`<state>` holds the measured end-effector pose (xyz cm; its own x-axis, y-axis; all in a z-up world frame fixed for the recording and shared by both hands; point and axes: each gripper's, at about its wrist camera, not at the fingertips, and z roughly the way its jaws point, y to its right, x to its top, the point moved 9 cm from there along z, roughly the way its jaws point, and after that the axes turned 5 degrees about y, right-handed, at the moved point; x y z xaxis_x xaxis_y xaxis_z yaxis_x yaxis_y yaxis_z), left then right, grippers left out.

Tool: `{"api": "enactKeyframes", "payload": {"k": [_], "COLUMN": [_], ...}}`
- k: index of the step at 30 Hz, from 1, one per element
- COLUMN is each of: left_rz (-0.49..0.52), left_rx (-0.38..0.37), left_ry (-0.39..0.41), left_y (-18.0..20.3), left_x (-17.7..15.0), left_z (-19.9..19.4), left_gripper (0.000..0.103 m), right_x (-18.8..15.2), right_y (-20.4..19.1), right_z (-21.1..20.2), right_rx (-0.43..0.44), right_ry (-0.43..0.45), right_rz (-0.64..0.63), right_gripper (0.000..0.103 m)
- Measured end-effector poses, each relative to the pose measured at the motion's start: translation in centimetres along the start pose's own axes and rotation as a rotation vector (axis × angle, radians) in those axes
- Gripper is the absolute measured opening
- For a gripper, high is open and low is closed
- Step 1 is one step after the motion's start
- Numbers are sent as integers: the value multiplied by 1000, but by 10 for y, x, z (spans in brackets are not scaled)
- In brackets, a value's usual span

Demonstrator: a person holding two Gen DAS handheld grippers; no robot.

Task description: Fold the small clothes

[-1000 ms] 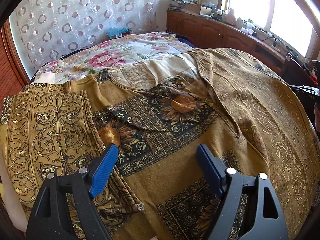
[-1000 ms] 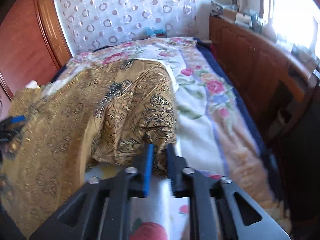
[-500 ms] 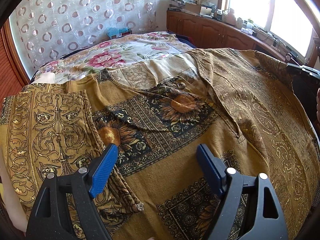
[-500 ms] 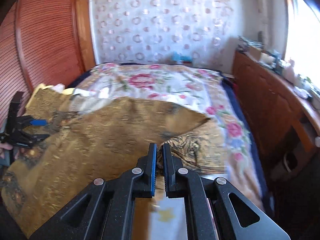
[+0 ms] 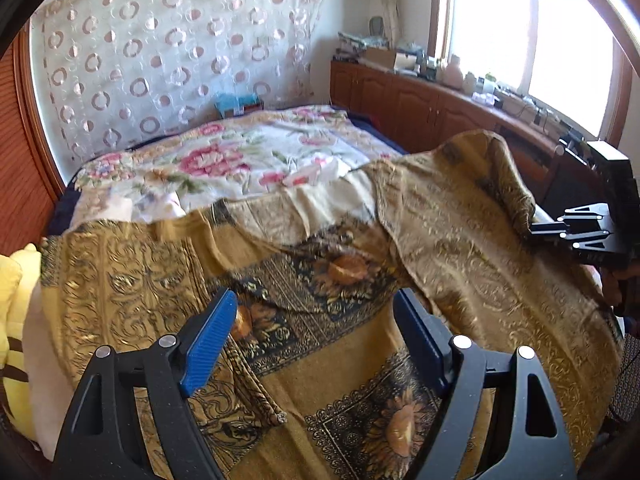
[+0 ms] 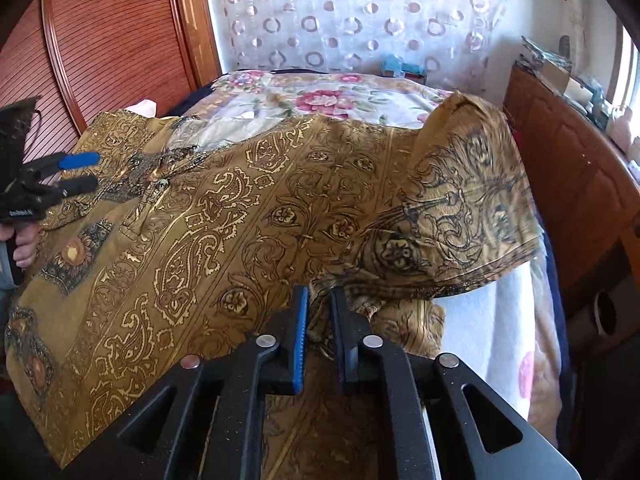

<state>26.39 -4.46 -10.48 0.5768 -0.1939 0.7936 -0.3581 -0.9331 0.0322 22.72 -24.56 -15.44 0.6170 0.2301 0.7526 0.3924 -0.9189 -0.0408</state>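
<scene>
Garment (image 6: 248,216): mustard-gold printed shirt with black scrollwork and sunflower panels, spread across the near part of the bed (image 5: 248,152), on the floral bedcover. Long axis runs side to side across both views, one sleeve toward each gripper.

Right sleeve (image 6: 460,216): lifted off the bedcover, arching up and back over the shirt body. Its edge is pinched in the right gripper (image 6: 318,320); jaws narrow, fabric bunched between the blue pads. From the left wrist view the same gripper (image 5: 576,228) sits at the far right edge of the shirt, with cloth rising to a peak just beside it.

Left gripper (image 5: 312,340): jaws wide, nothing between them, hovering just over the shirt's chest panel. The left sleeve (image 5: 120,292) lies flat, to the left of the left finger.

Key relation: the lifted sleeve is at the right end of the shirt; the body lies leftward from the right gripper, toward the left one. Judgement: the fold in hand is the right sleeve going inward over the torso, so travel should follow the long axis toward the midline. Right hand is the working one; left is nearer the landing zone and could pin the body.

Containers: none visible on the bed. Items on the wooden cabinet (image 5: 420,100) under the window are too small to identify.
</scene>
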Motion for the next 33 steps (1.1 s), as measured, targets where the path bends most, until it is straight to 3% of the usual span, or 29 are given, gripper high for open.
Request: {"api": "enactKeyframes", "payload": {"k": [6,9,16,21,25,28,30,33], "left_rz": [-15,-6,-10,-14,-17,-23,-25,-29], "left_rx": [-13,-13,-22,-14,-3,3,7,11], "left_ry": [49,47,38,31,21,13,10,8], "left_y": [-1,2,5,5,2,0,0,-2], "left_x": [8,7,3,1,-3,-5,-7,-8], "left_z": [-15,-13,-13,-13,-11,-10,-11,-11], "left_gripper": [82,82,82,82,82,82,82,82], "right_x": [16,21,9,8,17,24,25,22], "right_y": [5,20,67,76,83,81,81,83], "right_z": [-40,-62,-39,-1,0,4,6,0], "right_rx": [-80,-140,-254,-228,-225,-224,-201,-183], "right_ry": [68,114,79,20,20,19,21,22], "right_rz": [25,77,200,240,212,161,134,91], "right_gripper": [43,48,49,49,49,37,19,7]}}
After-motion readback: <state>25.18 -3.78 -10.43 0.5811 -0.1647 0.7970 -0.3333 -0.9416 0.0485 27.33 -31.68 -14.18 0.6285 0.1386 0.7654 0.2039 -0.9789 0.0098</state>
